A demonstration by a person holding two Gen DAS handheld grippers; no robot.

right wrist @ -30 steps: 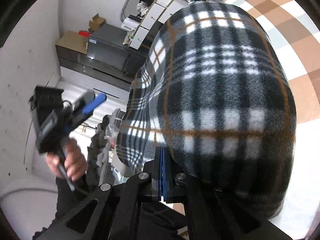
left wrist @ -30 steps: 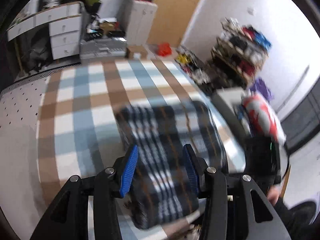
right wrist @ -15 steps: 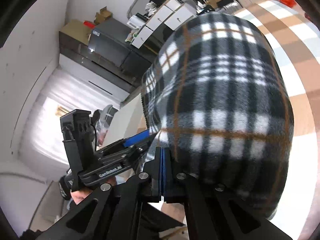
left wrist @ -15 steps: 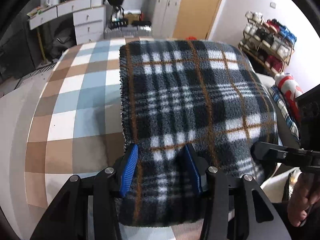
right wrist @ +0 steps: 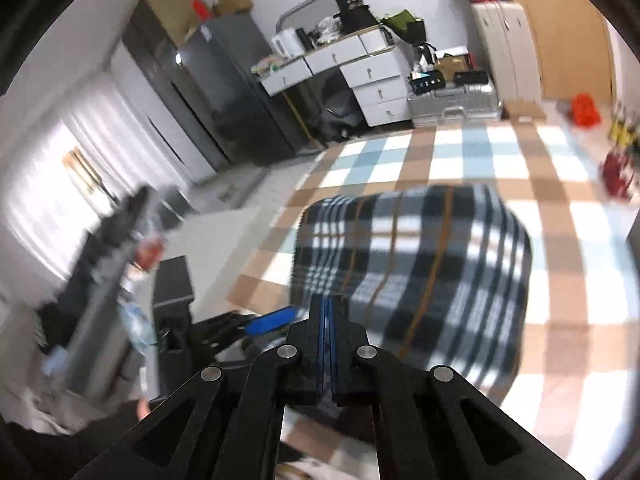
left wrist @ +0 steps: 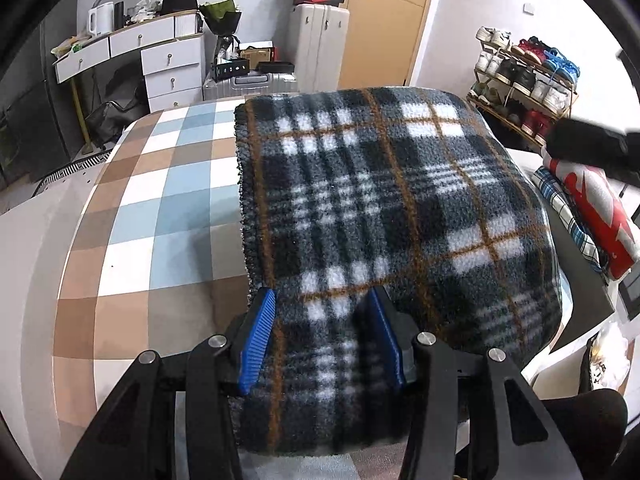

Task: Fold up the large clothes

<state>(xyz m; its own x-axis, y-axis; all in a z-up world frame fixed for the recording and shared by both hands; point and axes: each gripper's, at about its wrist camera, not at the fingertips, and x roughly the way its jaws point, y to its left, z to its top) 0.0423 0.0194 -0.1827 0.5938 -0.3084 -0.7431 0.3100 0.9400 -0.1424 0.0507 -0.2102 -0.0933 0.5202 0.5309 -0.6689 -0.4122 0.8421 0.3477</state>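
Observation:
A folded black, white and orange plaid fleece garment (left wrist: 380,200) lies on a brown, blue and white checked cover (left wrist: 160,208). My left gripper (left wrist: 322,334) is low over the garment's near left corner. Its blue pads stand apart with a strip of fleece between them and do not squeeze it. In the right wrist view the same garment (right wrist: 420,272) lies ahead on the checked cover (right wrist: 560,184). My right gripper (right wrist: 327,320) hangs above and short of it, its pads shut together on nothing. The left gripper's blue pad (right wrist: 272,320) shows just left of it.
A stack of folded clothes (left wrist: 588,208) sits to the right of the garment. A shoe rack (left wrist: 524,76), white drawers (left wrist: 160,60) and a silver suitcase (left wrist: 248,80) stand along the far wall. A dark fridge (right wrist: 224,92) stands at the back left.
My left gripper came down onto the garment's near edge. My right gripper drew back from the garment, rose and rolled; the garment now lies flat ahead of it.

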